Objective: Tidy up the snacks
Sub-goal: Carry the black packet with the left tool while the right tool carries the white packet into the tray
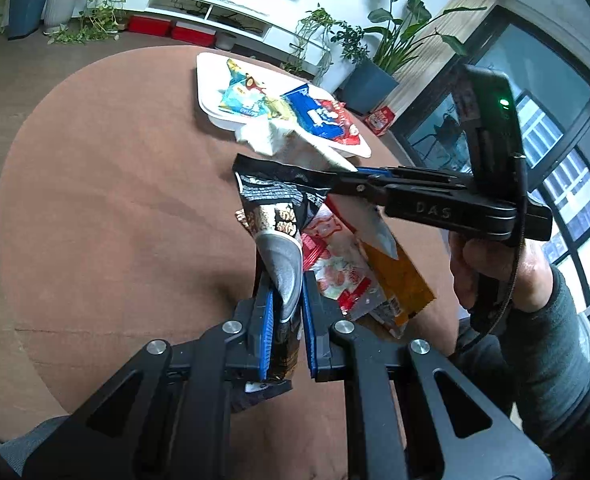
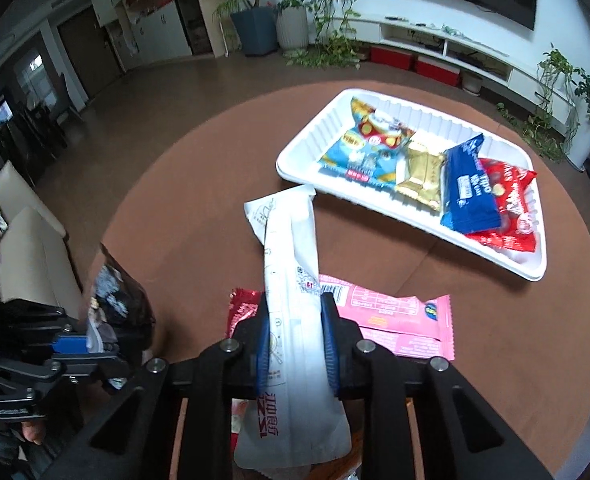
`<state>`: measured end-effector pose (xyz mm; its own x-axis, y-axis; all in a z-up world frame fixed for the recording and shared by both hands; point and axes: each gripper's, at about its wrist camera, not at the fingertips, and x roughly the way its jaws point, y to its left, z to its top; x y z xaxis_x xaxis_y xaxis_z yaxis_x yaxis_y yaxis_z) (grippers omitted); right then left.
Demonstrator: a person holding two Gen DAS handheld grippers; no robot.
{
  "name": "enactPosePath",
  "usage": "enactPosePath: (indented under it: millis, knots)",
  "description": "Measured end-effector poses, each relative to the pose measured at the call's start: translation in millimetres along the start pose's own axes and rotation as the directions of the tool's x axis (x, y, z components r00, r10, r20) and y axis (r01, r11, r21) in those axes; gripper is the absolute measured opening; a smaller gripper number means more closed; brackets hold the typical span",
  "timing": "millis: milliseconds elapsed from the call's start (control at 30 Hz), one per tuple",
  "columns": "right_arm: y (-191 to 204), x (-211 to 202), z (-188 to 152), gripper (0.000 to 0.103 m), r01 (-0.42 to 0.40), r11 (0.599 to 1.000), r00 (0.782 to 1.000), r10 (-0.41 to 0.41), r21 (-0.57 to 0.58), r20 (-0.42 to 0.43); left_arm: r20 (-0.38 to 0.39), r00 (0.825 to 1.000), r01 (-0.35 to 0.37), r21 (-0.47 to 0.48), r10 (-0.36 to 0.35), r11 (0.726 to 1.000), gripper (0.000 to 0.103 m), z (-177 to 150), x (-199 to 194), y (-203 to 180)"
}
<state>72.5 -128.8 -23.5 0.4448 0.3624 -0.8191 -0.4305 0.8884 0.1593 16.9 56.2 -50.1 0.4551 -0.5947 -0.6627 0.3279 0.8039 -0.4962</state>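
Right up close, our left tongs [image 1: 287, 312] squeeze a black snack bag [image 1: 275, 216], and our right tongs [image 2: 295, 344] squeeze a long white packet [image 2: 291, 288] — both held above the brown bench [image 2: 199, 200]. The packet's long side points ahead toward the white tray [image 2: 307, 148], which lies ahead and to the right. We think the right tongs are nearer — the packet probably goes in first.
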Motion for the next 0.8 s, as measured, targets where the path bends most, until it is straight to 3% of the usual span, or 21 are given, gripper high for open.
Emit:
enactPosePath:
  millis: [367, 567, 800]
  knots:
    - [-46.2, -38.1, -2.6, 0.024, -0.026, 0.99, 0.993, 0.009, 0.14, 0.115, 0.035, 0.999, 0.031, 0.03, -0.032, 0.999, 0.01, 38.0, -5.9, -10.8]
    - [-67.3, -49.6, -1.3, 0.024, -0.144, 0.966, 0.978, 0.106, 0.216, 0.179, 0.055, 0.998, 0.029, 0.048, -0.032, 0.998, 0.01, 62.2, -7.8, -15.5]
    - [-87.2, -55.2, 4.5, 0.024, -0.149, 0.952, 0.971, 0.089, 0.266, 0.224, 0.051, 0.997, 0.054, 0.052, -0.057, 0.997, 0.01, 83.0, -7.6, -18.6]
